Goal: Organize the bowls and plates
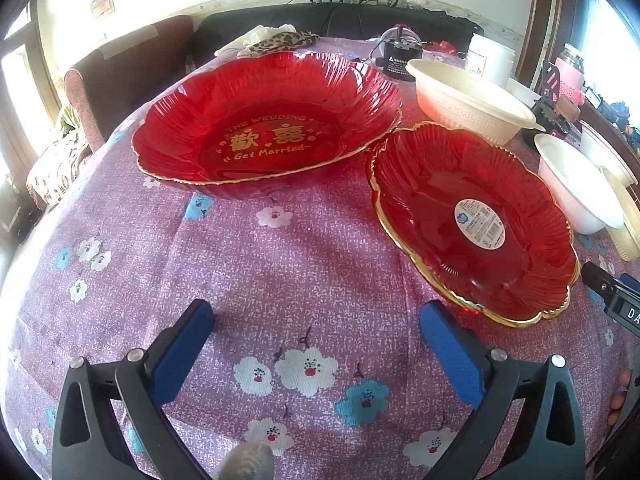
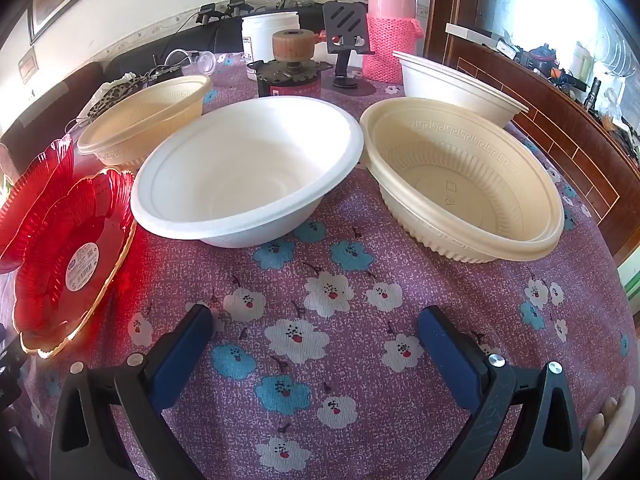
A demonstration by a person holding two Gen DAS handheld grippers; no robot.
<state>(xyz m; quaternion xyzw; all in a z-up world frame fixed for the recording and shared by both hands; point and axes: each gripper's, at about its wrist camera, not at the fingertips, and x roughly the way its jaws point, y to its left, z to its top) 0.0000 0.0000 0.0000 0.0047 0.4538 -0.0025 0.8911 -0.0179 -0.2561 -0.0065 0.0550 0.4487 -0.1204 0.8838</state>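
Note:
In the left wrist view a large red plate with gold lettering point(image 1: 268, 120) lies ahead, and a smaller red plate with a round sticker point(image 1: 472, 220) lies to its right. My left gripper point(image 1: 316, 320) hovers open over bare cloth in front of them, nothing between its blue pads. In the right wrist view a white bowl point(image 2: 244, 168) and a cream bowl point(image 2: 464, 184) stand ahead, another cream bowl point(image 2: 148, 116) at back left, another white bowl point(image 2: 452, 84) at back right. My right gripper point(image 2: 316, 320) is open above the cloth, short of both near bowls.
A purple flowered tablecloth point(image 2: 320, 288) covers the table. At the back stand a pink flask point(image 2: 390, 28), a white jar point(image 2: 268, 36), a black phone stand point(image 2: 346, 40) and a small dark device with a wooden knob point(image 2: 290, 68). A dark sofa point(image 1: 332, 20) runs behind.

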